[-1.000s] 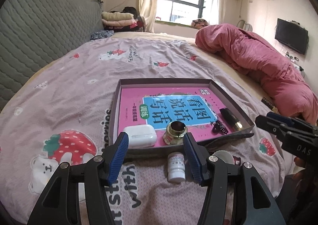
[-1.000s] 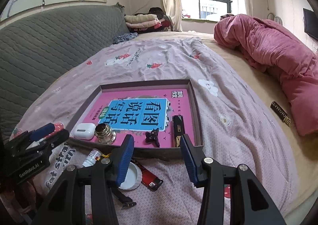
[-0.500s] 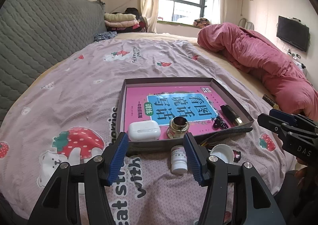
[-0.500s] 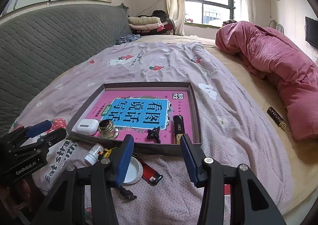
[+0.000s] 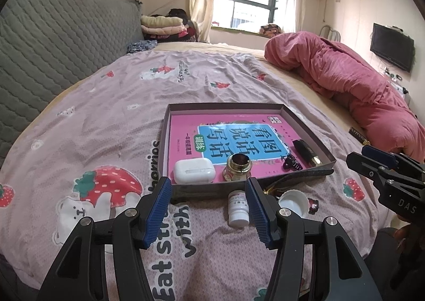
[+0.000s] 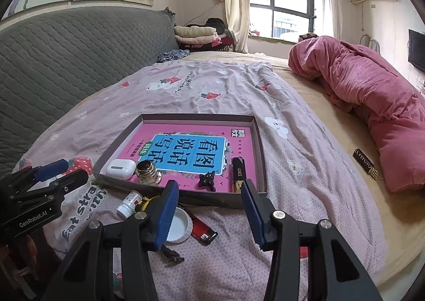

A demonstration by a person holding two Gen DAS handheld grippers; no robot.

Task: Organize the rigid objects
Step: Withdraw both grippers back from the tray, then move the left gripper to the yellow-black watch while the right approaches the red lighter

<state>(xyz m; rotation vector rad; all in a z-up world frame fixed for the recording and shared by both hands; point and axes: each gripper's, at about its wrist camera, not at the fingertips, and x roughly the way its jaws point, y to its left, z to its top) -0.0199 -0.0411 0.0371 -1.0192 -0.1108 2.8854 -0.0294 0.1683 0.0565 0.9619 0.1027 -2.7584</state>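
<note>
Both grippers, left gripper (image 5: 208,208) and right gripper (image 6: 209,210), hover open and empty. Next, probably the pill bottle (image 5: 238,208) by the tray's (image 5: 163,147) near edge needs grasping.

Left gripper (image 5: 208,205) and right gripper (image 6: 209,201) gape (empty).

White cap (image 6: 178,224) half hidden behind right tongs finger (image 6: 166,214); pill bottle (image 6: 129,202) label unreadable.

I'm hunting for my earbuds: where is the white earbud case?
The white earbud case sits inside the shallow grey box, in its near left corner, right beside the small brass-necked glass jar.
</note>
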